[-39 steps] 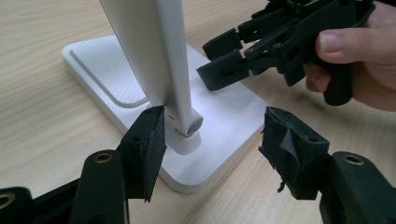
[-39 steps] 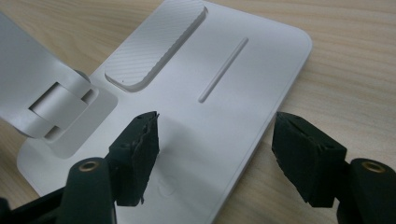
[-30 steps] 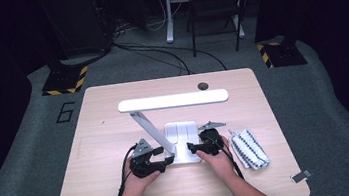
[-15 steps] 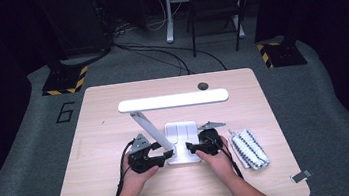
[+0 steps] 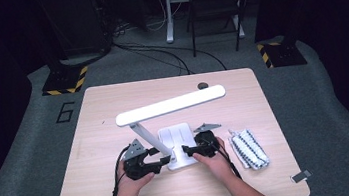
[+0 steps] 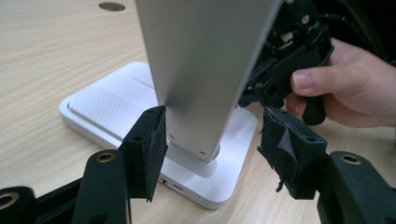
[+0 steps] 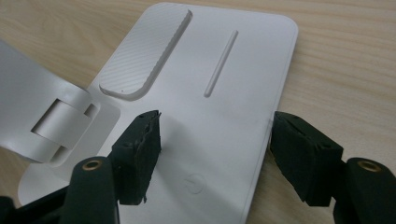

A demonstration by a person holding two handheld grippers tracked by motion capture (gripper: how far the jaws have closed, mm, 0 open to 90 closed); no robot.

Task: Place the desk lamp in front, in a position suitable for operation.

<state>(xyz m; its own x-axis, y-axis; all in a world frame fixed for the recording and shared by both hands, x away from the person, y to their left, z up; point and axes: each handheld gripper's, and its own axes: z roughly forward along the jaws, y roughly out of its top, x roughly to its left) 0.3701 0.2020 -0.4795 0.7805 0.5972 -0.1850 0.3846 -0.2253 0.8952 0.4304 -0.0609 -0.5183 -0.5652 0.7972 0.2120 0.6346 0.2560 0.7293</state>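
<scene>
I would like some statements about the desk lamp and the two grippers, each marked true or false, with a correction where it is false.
1. The lamp arm stands between the jaws of the left gripper. True.
2. Both pads of the left gripper press on the arm. False: one pad is at the arm's edge, the other stands apart from it.
3. The right gripper has its jaws open over the lamp base. True.
4. The lamp head lies flat on the table. False: the arm holds it up above the table.
5. A striped packet lies left of the base. False: it lies to the right.
</scene>
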